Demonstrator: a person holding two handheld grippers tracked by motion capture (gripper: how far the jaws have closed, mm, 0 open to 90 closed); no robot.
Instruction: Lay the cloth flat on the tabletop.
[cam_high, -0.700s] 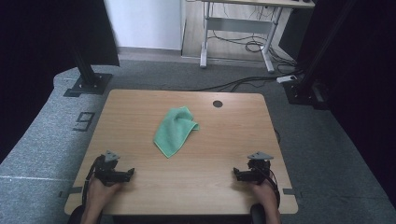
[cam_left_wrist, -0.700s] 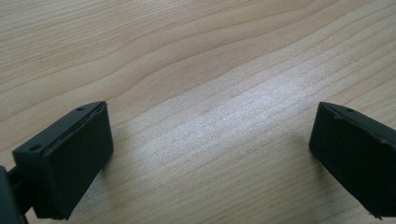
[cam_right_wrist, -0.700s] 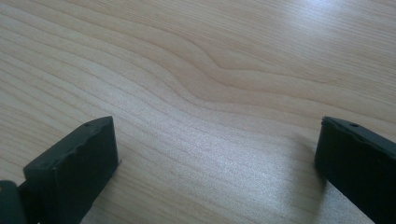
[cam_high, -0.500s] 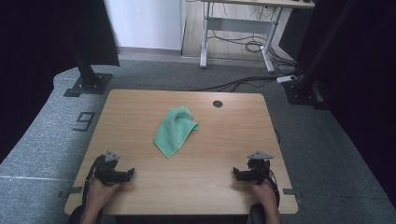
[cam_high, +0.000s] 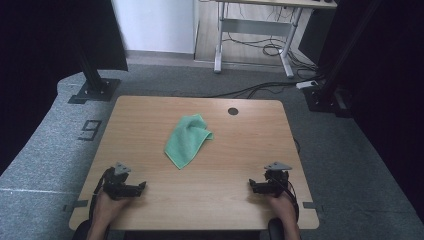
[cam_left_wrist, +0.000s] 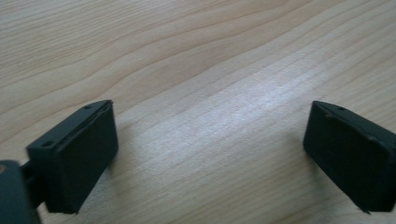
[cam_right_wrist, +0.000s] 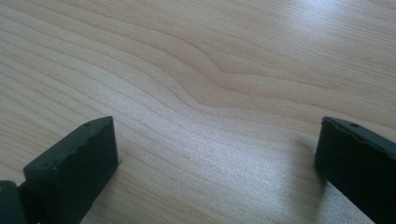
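Dim room, soft overhead glare, slight blur.

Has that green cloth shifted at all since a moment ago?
No. The green cloth lies in the same spot, just below and left of the round hole in the table.

Rectangular light wooden table (cam_high: 150, 115): pale wood-grain top, smooth, semi-matt w/ soft sheen patches under the light; grain lines clear in both gripper views. Crumpled green cloth (cam_high: 187, 140): soft woven fabric, matt, creased folds, looks like microfibre. Left black two-jaw gripper (cam_high: 141, 186): matt black plastic-looking body, pads (cam_left_wrist: 79, 158) flat, dull, slightly rough edges. Right black two-jaw gripper (cam_high: 252, 185): same matt black finish, pads (cam_right_wrist: 74, 168) w/ chipped-looking rims. Grey carpet floor (cam_high: 350, 165): rough, speckled, matt textile.
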